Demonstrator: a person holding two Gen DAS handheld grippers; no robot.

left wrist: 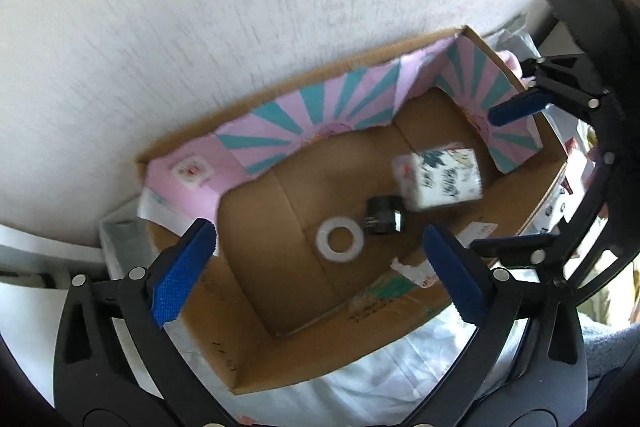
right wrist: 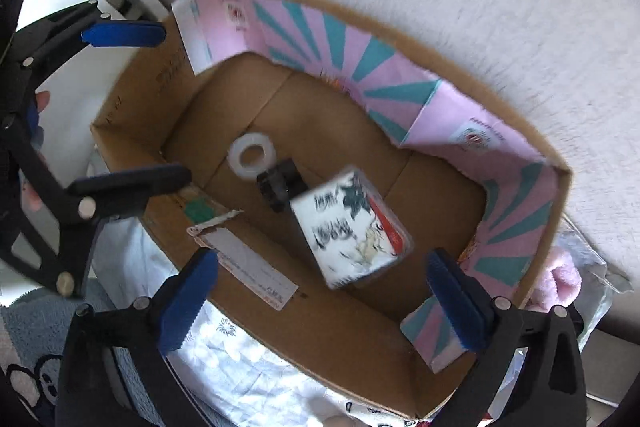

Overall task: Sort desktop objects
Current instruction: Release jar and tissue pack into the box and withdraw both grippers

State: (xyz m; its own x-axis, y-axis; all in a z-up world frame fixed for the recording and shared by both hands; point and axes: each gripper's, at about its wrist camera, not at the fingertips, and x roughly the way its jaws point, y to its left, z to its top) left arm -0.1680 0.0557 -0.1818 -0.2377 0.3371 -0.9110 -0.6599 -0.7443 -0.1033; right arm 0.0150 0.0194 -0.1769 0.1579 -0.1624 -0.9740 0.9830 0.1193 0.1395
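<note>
A cardboard box with pink and teal paper lining stands against a white wall. Inside lie a white ring, a small black object and a white printed packet, blurred and tilted. My left gripper is open and empty above the box's near edge; it also shows at the left of the right wrist view. My right gripper is open and empty just over the packet; it shows at the right in the left wrist view.
The box rests on white patterned cloth. A white shipping label is stuck on the box's near wall. A pink plush item and a plastic bag lie beside the box. A grey cartoon fabric is at lower left.
</note>
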